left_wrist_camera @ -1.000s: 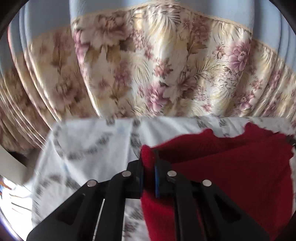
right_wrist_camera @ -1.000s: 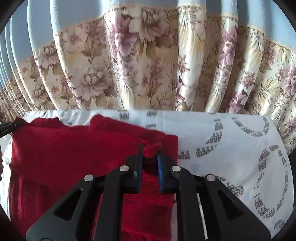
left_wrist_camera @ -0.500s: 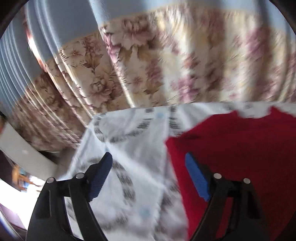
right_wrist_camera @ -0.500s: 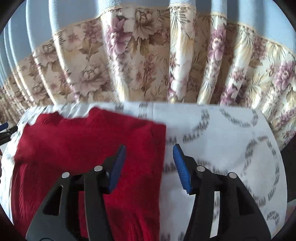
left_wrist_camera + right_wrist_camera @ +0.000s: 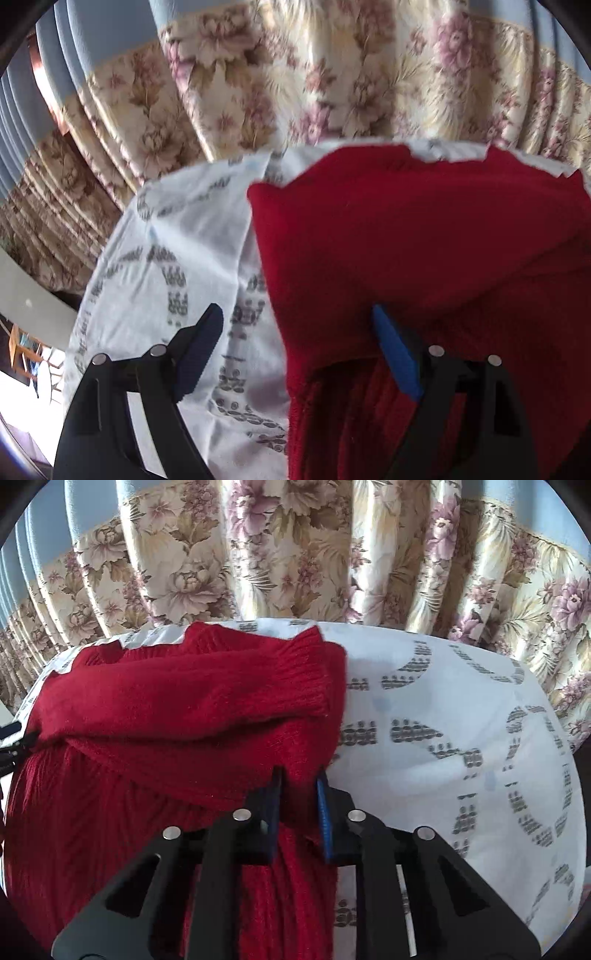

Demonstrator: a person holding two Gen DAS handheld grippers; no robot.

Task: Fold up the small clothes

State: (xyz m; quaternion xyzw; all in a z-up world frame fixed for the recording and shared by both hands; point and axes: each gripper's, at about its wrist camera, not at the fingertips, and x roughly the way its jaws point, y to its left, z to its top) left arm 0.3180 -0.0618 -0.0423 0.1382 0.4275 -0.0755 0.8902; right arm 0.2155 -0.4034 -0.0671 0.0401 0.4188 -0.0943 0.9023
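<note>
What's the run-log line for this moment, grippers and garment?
left gripper: open, straddling red sweater edge | right gripper: just closed on sweater fold | sweater: folded over on patterned sheet

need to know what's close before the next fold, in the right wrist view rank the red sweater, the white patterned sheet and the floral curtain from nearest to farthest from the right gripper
1. Red sweater: its edge is bunched between the right gripper pads.
2. White patterned sheet: under the sweater, spreading off to the right.
3. Floral curtain: hanging behind the far edge of the sheet.

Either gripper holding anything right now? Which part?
Right gripper has just closed on the red sweater, pinching its folded right edge. Left gripper is open, straddling the sweater's left edge, holding nothing.
</note>
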